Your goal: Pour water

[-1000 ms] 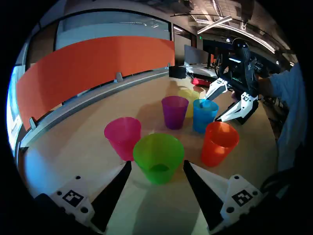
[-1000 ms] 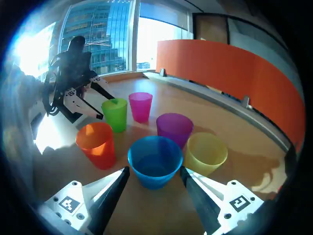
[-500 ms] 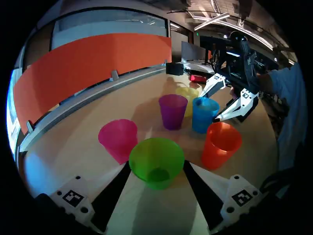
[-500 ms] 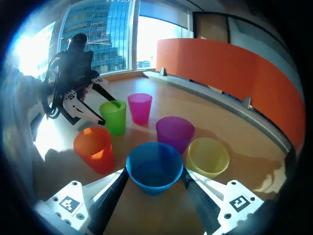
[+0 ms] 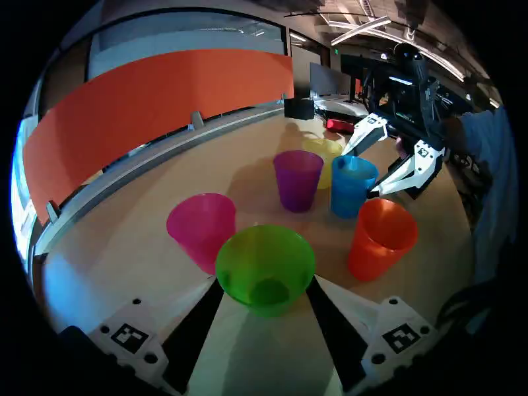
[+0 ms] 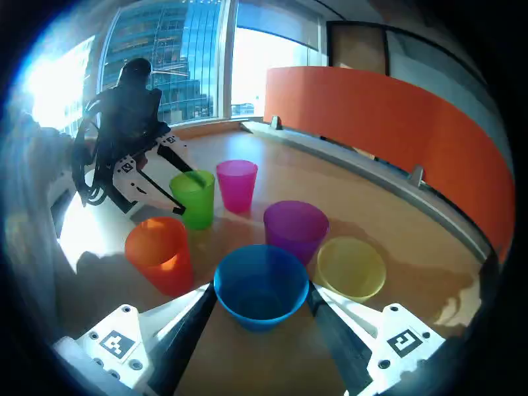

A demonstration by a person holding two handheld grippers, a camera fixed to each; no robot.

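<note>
1. The left tongs (image 5: 264, 282) have the green cup (image 5: 265, 261) right between their two fingers. The fingers are closed in on it and look pressed on both sides. The cup stands straight up, with its mouth on top.
2. The right tongs (image 6: 261, 288) hold the blue cup (image 6: 261, 277) the same way. One finger touches each side, and the cup stands straight up.
3. This bit matters most for pouring. From the left tongs, the blue cup is in front and a little to the right, well apart. From the right tongs, the green cup is in front and to the left. The two tongs face each other across the cups.
4. The orange cup (image 5: 381, 237) stands in the gap between the two held cups, to the right of the left tongs. I think a held cup must go up and past it before it tips.
5. The pink cup (image 5: 201, 228) is just beside the green cup, on the left of the left tongs. The purple cup (image 5: 298, 178) and the yellow cup (image 5: 322, 155) are farther ahead, close to the blue cup.
6. Each held cup has a dark patch at the bottom. I cannot tell if it is water, so I cannot tell which cup should pour.
7. The desk (image 5: 132, 224) is flat, smooth, light wood. A long orange wall (image 5: 152, 105) runs along its far side. Tall windows (image 6: 198, 59) are behind the left tongs. A person's sleeve (image 5: 488, 145) is by the right tongs.
</note>
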